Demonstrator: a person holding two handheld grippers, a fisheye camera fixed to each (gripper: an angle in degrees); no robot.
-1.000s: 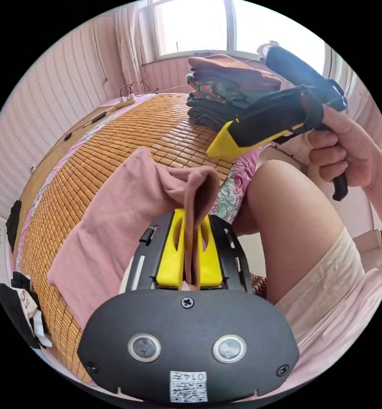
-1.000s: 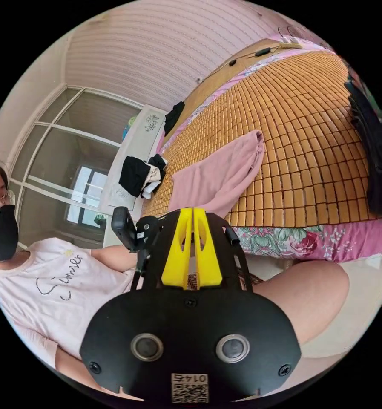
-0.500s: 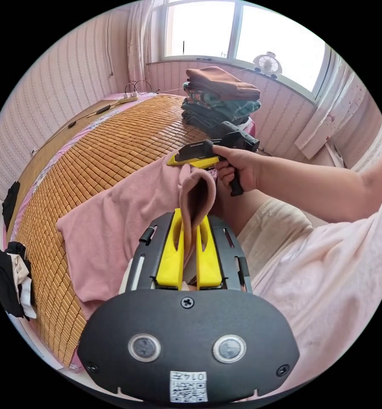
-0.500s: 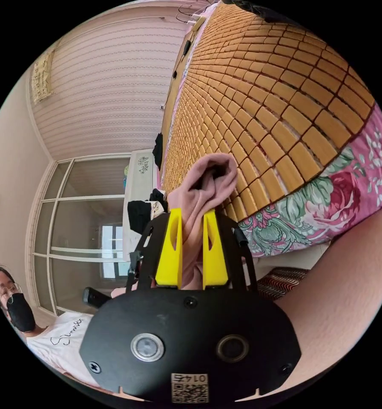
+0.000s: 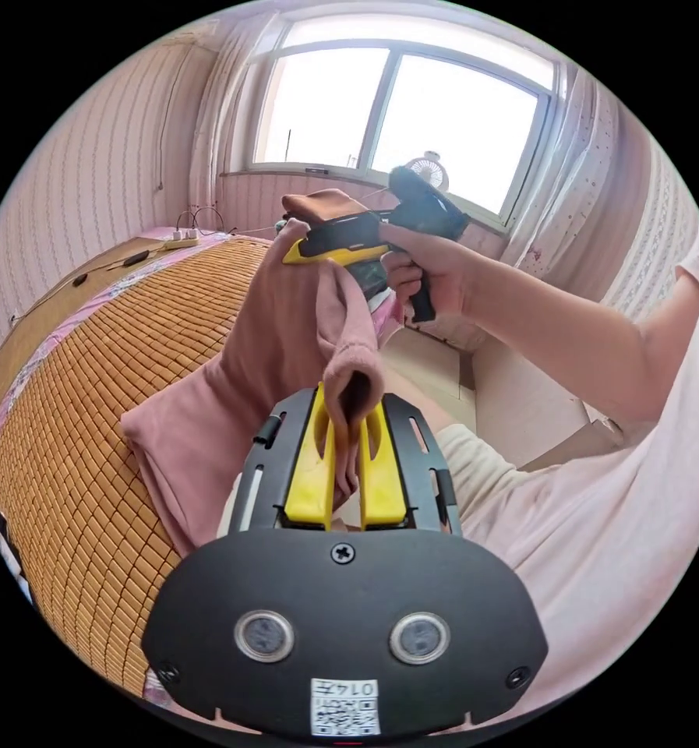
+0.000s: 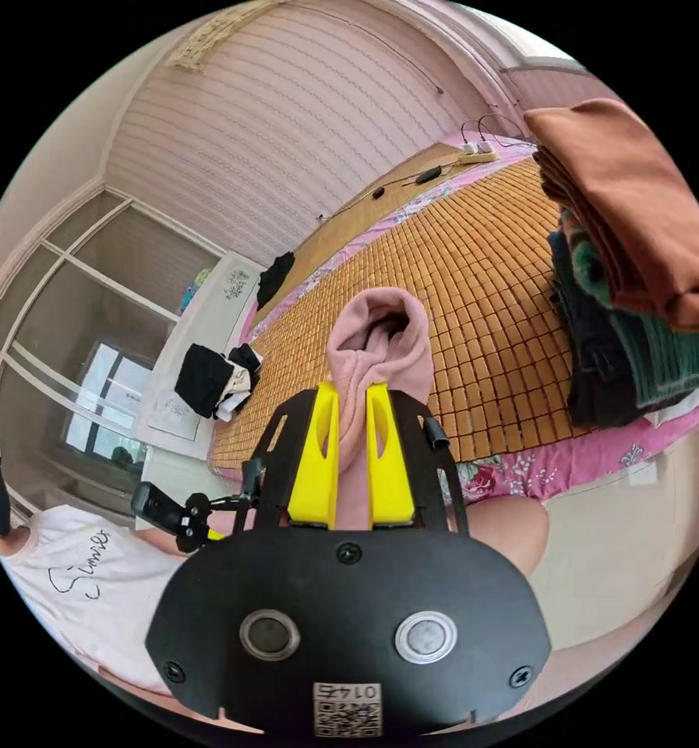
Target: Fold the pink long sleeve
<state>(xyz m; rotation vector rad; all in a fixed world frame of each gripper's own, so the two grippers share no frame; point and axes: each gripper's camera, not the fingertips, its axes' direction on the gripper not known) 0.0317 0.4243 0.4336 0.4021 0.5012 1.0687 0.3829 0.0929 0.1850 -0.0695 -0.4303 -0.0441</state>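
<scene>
Above the mat's edge (image 5: pixel 92 499), both claws, left claw (image 5: pixel 345 421) and right claw (image 6: pixel 351 421), clamp the lifted pink long sleeve (image 5: pixel 287 335).

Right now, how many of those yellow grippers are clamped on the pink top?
2: the left gripper pinches one bunched edge, the right gripper another, lifting the pink long sleeve off the mat.

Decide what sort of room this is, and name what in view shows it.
Most likely a bedroom: a bed under a bamboo mat, a stack of folded clothes on it, and a curtained window.

Both views look closely past their jaws, sharing the mat (image 5: pixel 92 374).
</scene>
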